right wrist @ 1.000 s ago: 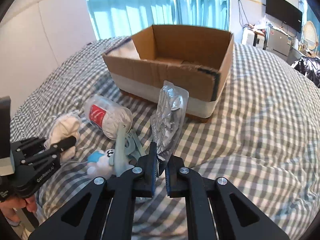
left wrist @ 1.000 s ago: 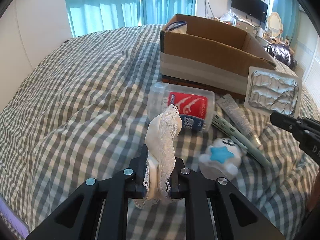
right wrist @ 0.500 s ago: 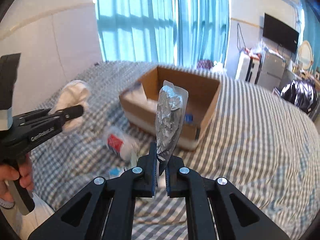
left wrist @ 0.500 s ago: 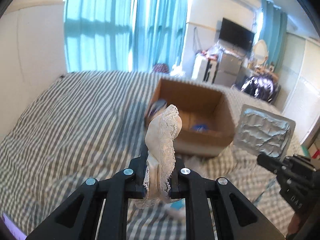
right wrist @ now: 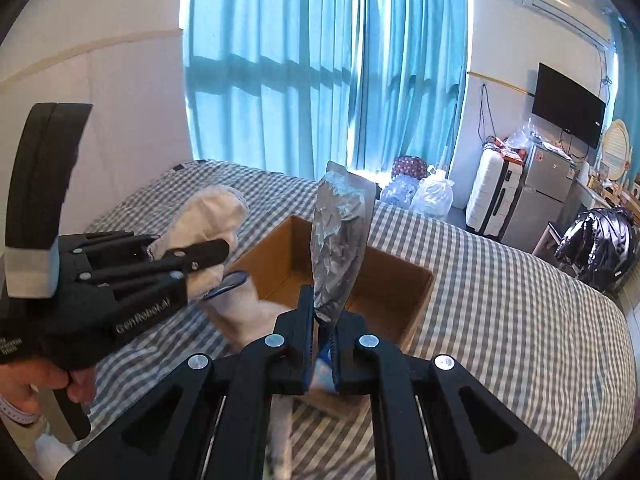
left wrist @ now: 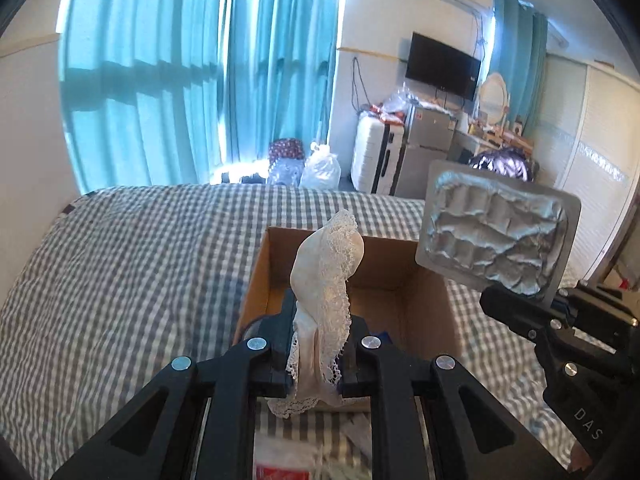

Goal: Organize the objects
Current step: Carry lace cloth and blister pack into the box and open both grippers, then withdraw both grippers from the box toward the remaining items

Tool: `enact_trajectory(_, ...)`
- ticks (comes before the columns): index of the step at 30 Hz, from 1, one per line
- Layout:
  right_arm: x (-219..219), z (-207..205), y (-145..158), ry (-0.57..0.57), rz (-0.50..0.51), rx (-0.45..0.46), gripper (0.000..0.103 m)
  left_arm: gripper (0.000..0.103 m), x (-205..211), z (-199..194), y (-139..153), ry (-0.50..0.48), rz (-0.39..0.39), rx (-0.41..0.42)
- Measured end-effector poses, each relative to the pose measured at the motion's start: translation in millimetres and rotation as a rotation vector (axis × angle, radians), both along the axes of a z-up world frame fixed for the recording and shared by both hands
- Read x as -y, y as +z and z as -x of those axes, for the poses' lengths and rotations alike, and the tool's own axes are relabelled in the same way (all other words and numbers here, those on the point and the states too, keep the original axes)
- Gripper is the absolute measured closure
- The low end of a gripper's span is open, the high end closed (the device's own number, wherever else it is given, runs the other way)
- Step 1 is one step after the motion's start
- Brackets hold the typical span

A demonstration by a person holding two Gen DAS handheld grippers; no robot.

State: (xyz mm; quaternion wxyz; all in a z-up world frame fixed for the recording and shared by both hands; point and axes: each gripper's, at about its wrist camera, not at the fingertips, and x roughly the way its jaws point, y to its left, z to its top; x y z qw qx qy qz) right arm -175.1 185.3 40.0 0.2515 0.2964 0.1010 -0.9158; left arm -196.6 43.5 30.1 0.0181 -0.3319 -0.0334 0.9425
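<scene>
The left gripper (left wrist: 314,354) was closed on a cream lace-trimmed cloth (left wrist: 326,280), which stood up between its fingers with a loose lace end hanging below them. The right gripper (right wrist: 322,350) was closed on the lower edge of a silver blister pack (right wrist: 338,248); in the right wrist view the pack showed its thin edge, and in the left wrist view (left wrist: 496,236) its crumpled flat face.

Both things were held in the air above the checked bed (left wrist: 120,280). The open cardboard box (left wrist: 404,300) lay directly ahead of both grippers and lower than them. In the left wrist view the cloth covered the near-left part of the box opening, and the pack hung at the right, near the far-right corner. The long axis of each thing pointed upward, away from the box.

In my judgement, the coming move depended on this relation: each gripper needed to go forward and down so that its thing was over the opening before the jaws opened. I could not tell with certainty which gripper was nearer. The two grippers were near each other, so they could touch over the box. A red-labelled container (left wrist: 284,472) lay blurred on the bed under the left gripper.
</scene>
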Motion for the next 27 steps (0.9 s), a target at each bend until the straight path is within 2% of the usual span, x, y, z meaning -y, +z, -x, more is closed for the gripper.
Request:
enact_trajectory(7,4.7,63.7,-61.2,-0.021,-0.031,0.082,0.097,0.089,-1.4,48.5,-54.0,-0.028,-0.023,0.054)
enact_trajectory(10,2.1,72.9,-79.0,-0.019,-0.024,0.099,0.096,0.089,6.9,57.3,-76.7,-0.049,-0.102,0.080)
enact_trajectory(14,-6.9,75.1,-85.9,-0.025,0.019,0.104,0.096,0.084,11.9,60.1,-87.1,-0.043,-0.097,0.093)
enact_trajectory(15,-8.8,74.1,-84.9,-0.025,0.026,0.103,0.095,0.076,12.2,58.7,-86.9,-0.042,-0.094,0.089)
enact_trajectory(16,-10.7,72.8,-82.2,-0.025,0.034,0.098,0.087,0.062,11.2,56.6,-85.9,-0.046,-0.095,0.084)
enact_trajectory(17,-12.2,70.8,-79.5,-0.028,0.040,0.091,0.067,0.052,10.2,53.6,-83.7,-0.049,-0.093,0.078)
enact_trajectory(18,-15.3,67.2,-74.4,-0.038,0.049,0.075,0.057,0.037,9.2,50.1,-80.5,-0.049,-0.091,0.070)
enact_trajectory(19,-18.1,62.9,-69.0,-0.044,0.057,0.059,0.047,0.032,8.7,44.1,-76.3,-0.042,-0.084,0.055)
enact_trajectory(21,-21.8,54.2,-58.6,-0.045,0.068,0.042,0.046,0.030,3.6,34.5,-66.4,-0.043,-0.061,0.030)
enact_trajectory(22,-25.9,47.6,-51.6,-0.047,0.072,0.037,0.043,0.022,1.1,27.0,-60.4,-0.045,-0.051,0.024)
enact_trajectory(23,-28.3,43.7,-46.4,-0.052,0.073,0.034,0.038,0.018,0.0,22.8,-56.5,-0.038,-0.043,0.025)
enact_trajectory(27,-37.6,15.0,-18.2,-0.076,0.085,0.002,0.027,0.005,-1.1,-9.0,-34.8,-0.003,-0.031,-0.006)
